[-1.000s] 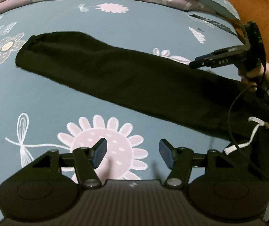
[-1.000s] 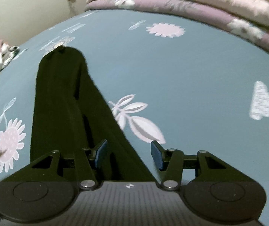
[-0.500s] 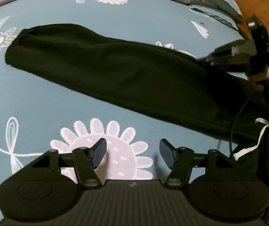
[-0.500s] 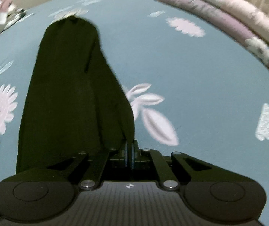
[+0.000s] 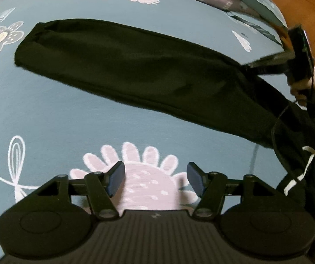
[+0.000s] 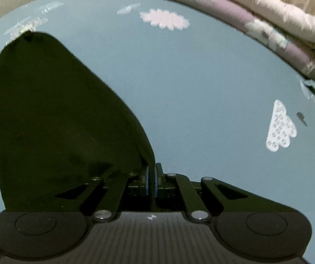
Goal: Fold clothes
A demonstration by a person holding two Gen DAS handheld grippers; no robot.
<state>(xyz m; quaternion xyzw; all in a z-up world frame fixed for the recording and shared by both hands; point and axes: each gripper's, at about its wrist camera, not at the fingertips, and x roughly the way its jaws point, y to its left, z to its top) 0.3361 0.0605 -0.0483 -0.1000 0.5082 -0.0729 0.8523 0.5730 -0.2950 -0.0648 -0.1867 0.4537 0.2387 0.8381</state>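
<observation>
Black trousers (image 5: 135, 70), plain dark fabric, legs stacked into one long band lying flat and straight across a blue-grey flowered bedsheet (image 5: 47, 118). Cuff end (image 5: 32, 41) far left in the left view, squared off and slightly open. Band widens toward the right, where the waist part is bunched and hangs over the bed edge; a white drawstring (image 5: 311, 160) dangles there, loosely knotted. Upper edge near the waist is lifted off the sheet into a taut ridge. In the right view the trousers (image 6: 58, 121) rise as a raised peaked fold, far cuff still on the sheet.
</observation>
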